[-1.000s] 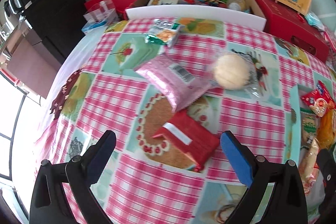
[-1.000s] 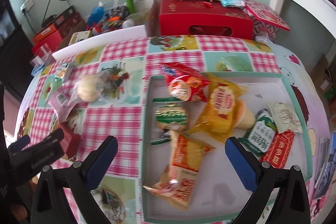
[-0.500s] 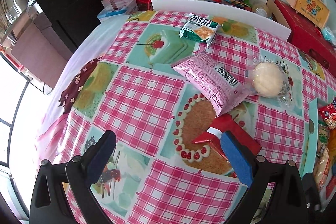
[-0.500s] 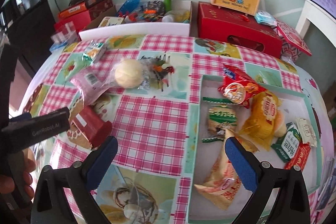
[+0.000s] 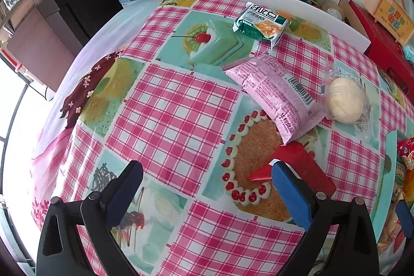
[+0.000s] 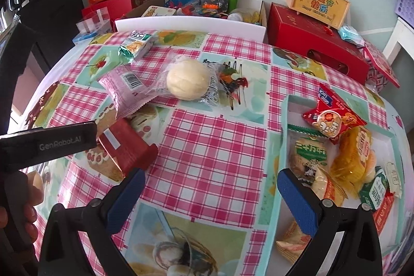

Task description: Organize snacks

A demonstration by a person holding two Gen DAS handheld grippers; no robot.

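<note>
Both views bright, daylight. Left wrist view: strong white overexposure at left edge, window side, detail lost there. Glossy tablecloth (image 5: 176,105) reflects soft sheen. Shadows under packets soft, short. Heavy fisheye bending, table edge curves, corners black vignette. Centre sharp, barcode on pink packet (image 5: 274,95) readable; far rim slightly soft. Little motion blur.

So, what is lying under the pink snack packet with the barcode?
The pink snack packet overlaps the clear wrapper of the round pale bun and the checked tablecloth. Its lower end reaches the red packet; what lies beneath is covered.
</note>
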